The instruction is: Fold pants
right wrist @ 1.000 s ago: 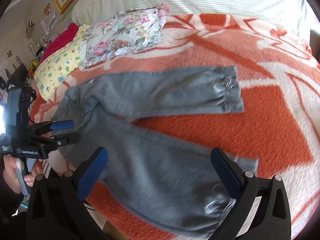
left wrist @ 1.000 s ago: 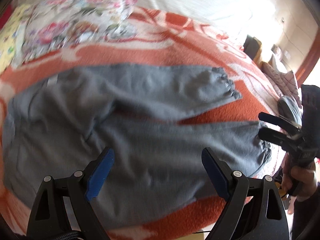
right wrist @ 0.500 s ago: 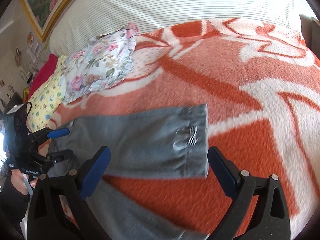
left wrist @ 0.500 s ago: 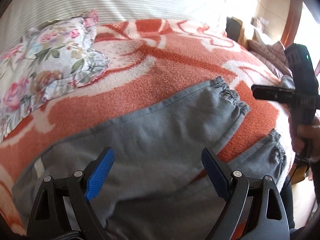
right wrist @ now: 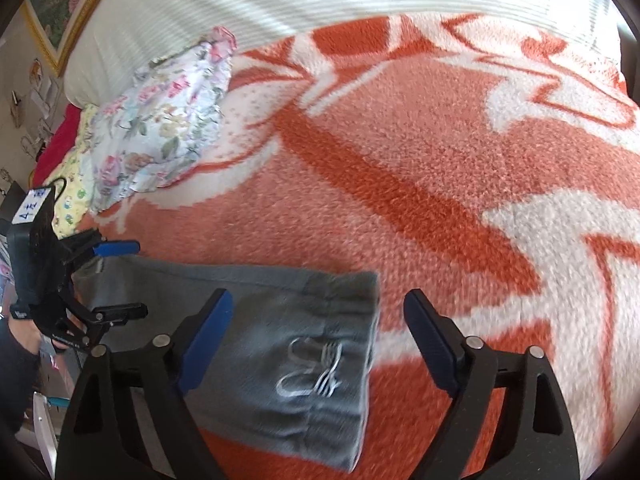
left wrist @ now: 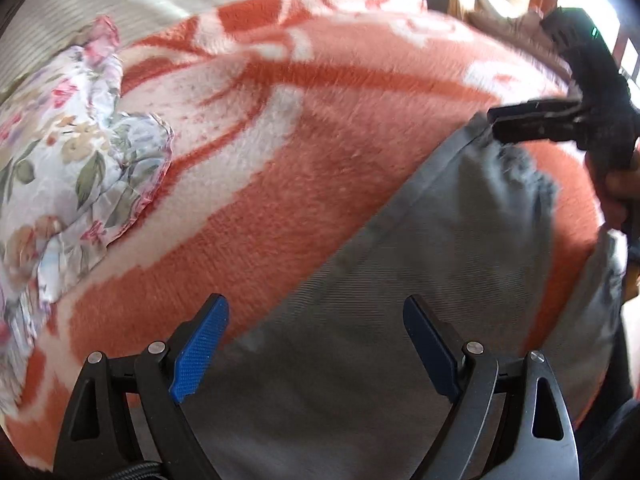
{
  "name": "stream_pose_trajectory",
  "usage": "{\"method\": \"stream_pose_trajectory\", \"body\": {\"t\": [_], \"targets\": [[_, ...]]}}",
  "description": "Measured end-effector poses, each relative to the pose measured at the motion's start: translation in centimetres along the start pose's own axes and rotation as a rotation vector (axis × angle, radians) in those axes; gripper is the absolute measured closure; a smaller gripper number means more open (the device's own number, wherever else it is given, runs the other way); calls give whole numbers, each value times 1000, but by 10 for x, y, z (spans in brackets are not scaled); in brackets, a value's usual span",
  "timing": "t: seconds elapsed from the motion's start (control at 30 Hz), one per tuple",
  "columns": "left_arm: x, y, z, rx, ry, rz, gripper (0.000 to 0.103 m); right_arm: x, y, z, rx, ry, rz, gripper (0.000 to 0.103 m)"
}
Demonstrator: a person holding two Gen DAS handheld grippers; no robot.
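Inspector: Where are the grey fleece pants [right wrist: 280, 344]?

Recorder: Flat on the orange-and-white patterned blanket [right wrist: 400, 168]. Both cameras have closed in since the earlier frame.

Inspector: Fingers?

Recorder: Left gripper [left wrist: 316, 344] wide, empty, over the waist end. Right gripper [right wrist: 318, 340] has just been narrowing, cuff between, not pinched.

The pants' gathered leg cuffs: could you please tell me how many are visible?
2. One cuff, with the pale logo, lies below the right tongs; the other shows at the left wrist view's right edge.
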State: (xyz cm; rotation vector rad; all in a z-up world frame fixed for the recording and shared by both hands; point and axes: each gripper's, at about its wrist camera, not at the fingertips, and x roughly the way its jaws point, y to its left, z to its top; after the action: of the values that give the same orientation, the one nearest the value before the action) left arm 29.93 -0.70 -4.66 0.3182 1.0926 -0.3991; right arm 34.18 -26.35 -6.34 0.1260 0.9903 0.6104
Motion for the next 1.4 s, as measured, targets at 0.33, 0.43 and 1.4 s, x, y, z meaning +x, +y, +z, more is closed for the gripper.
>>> {"method": "stream_pose_trajectory", "body": {"t": [0.33,0.43,1.4], "targets": [[10,-2,-1,58,47,-23,71,4,-8,2,3,-16,10,84],[1,-4,-3,30,48,-74,91,-9,-10,-1,22,-46,39,91],[-133,-118,-106,-12,-162,-217,96,-144,22,-131,-45,-172,134,94]]}}
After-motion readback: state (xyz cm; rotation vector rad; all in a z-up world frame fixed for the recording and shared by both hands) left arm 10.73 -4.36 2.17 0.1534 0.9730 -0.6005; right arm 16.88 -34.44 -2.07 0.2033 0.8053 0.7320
